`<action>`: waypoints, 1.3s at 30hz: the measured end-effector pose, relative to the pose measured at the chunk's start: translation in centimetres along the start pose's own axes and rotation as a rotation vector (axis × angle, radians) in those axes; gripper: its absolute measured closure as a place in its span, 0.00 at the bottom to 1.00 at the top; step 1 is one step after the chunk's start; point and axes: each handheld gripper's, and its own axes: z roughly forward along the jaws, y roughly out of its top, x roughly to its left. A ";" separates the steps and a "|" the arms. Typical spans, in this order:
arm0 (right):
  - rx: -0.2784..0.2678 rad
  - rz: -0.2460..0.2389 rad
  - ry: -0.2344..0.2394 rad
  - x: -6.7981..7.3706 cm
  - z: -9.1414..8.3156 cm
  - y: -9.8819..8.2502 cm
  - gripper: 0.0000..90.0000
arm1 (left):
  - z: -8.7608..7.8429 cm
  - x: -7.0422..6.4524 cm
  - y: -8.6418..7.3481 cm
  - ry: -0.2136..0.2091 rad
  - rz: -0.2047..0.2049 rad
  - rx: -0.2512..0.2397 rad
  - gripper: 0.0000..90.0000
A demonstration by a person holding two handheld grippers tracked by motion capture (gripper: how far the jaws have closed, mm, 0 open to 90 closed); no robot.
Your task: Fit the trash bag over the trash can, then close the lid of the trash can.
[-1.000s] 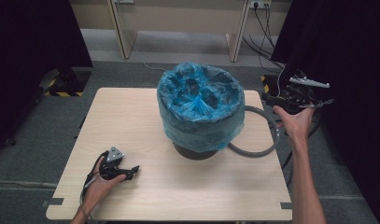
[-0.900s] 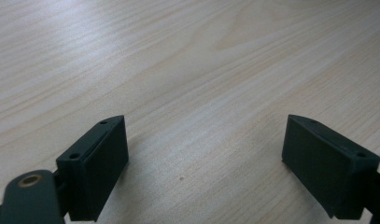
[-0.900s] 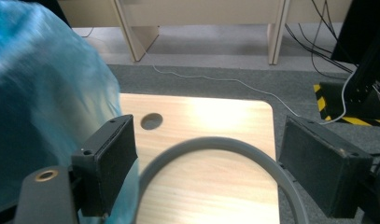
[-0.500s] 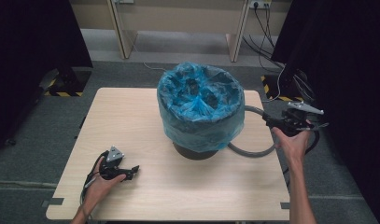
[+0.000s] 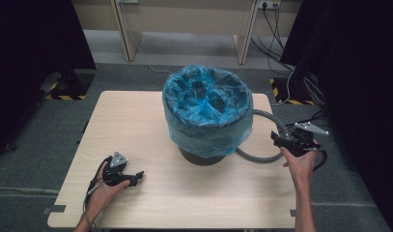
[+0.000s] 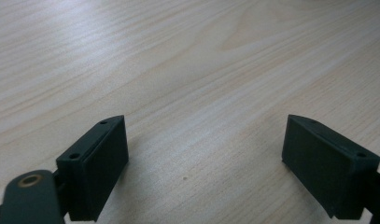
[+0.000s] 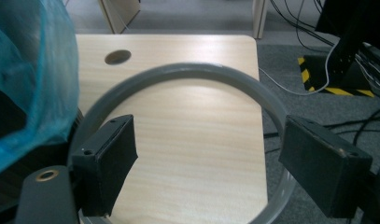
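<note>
Jaws of the left gripper (image 5: 136,178) stand spread wide with bare wood between them, the gripper resting low on the near left part of the table (image 5: 136,121), held in the person's left hand (image 5: 103,189). In the left gripper view its two black pads (image 6: 100,163) frame only wood grain. Over at the table's right edge, the right gripper (image 5: 276,140) in the right hand (image 5: 300,162) also has its jaws spread apart, pinching nothing. In the right gripper view the grey ring (image 7: 187,72) curves around and beyond both pads (image 7: 110,158), its arc passing just beside and under them. Whether the pads touch it I cannot tell. Farther from the fingers, the ring lies against the base of the dark bin (image 5: 203,157), which wears a blue bag (image 5: 208,108) over its rim.
</note>
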 end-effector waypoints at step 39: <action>0.109 0.045 -0.061 -2.0 0.8 -7.1 0.22 | 0.0 0.0 0.0 0.003 -0.002 0.001 0.15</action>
